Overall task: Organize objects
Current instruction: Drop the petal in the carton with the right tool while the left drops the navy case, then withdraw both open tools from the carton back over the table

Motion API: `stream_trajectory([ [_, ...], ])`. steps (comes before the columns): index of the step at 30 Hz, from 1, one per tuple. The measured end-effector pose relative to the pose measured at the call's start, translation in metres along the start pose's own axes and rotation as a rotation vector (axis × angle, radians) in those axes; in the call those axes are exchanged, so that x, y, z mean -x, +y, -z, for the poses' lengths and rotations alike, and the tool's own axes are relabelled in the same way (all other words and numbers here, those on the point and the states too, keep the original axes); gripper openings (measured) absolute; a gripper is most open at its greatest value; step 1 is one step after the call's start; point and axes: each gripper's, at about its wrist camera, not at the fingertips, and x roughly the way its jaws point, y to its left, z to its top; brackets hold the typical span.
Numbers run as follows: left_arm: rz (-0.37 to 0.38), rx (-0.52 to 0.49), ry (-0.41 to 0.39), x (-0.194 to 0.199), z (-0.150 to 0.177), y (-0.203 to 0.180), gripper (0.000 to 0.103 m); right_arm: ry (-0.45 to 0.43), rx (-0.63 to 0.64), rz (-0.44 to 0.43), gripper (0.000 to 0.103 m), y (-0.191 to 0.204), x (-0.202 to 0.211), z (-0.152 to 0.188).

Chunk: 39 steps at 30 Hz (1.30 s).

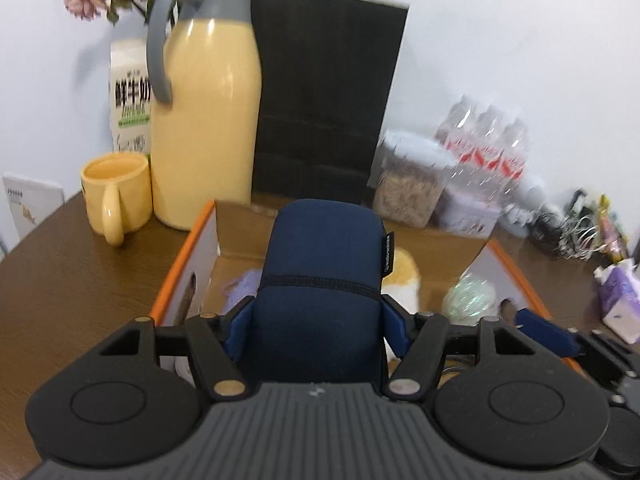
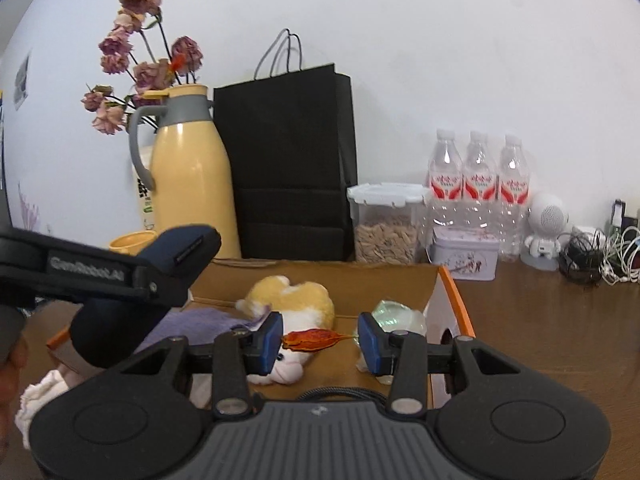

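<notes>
Both grippers over box (image 2: pixel 448 304): left gripper (image 1: pixel 316 316) clamping navy pouch (image 1: pixel 320 264).

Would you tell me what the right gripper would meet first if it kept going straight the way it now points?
Probably the plush toy in the cardboard box, just ahead of the right gripper and its orange leaf; depth is uncertain.

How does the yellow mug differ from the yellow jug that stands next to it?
1. Height: the yellow mug is short, while the yellow jug rises far above it.
2. Top: the mug is open, whereas the jug is closed by a grey collar and a yellow lid.
3. Handle: the mug's handle is yellow like its body, but the jug's handle is grey.

Both are pale yellow, upright, and stand on the brown table.
</notes>
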Motion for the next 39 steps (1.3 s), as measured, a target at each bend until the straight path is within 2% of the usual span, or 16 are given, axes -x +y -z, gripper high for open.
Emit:
stream_trajectory([
  [5, -0.018, -0.019, 0.054, -0.018, 0.012, 0.001, 0.066, 0.055, -0.012, -0.002, 0.04, -0.005, -0.011, 0.008],
  [10, -0.038, -0.035, 0.026, -0.011, 0.015, 0.0, 0.069, 0.071, 0.003, 0.003, 0.04, -0.001, -0.008, 0.01],
  [11, -0.045, -0.038, 0.01, -0.007, 0.015, 0.0, 0.073, 0.072, 0.007, 0.006, 0.041, 0.0, -0.007, 0.011],
  [12, -0.052, -0.044, -0.017, -0.002, 0.016, 0.001, 0.079, 0.072, 0.013, 0.005, 0.048, 0.002, -0.005, 0.011],
  [13, -0.058, -0.048, -0.037, 0.001, 0.015, 0.0, 0.093, 0.07, 0.016, 0.003, 0.06, 0.003, -0.004, 0.01],
  [14, -0.061, -0.051, -0.06, 0.005, 0.015, 0.0, 0.103, 0.067, 0.019, 0.004, 0.067, 0.003, -0.002, 0.009],
  [16, -0.058, -0.051, -0.099, 0.014, 0.015, 0.001, 0.103, 0.058, 0.028, 0.017, 0.09, 0.006, 0.002, 0.008],
  [19, -0.063, -0.037, -0.107, 0.017, 0.014, 0.003, 0.103, 0.046, 0.033, 0.015, 0.103, 0.008, 0.006, 0.007],
  [29, -0.049, -0.04, -0.126, 0.024, 0.013, 0.001, 0.103, 0.054, 0.021, 0.026, 0.103, 0.006, 0.011, 0.004],
  [39, -0.017, -0.055, -0.218, 0.067, 0.017, 0.004, 0.103, 0.003, 0.037, 0.038, 0.103, 0.013, 0.048, -0.009],
])
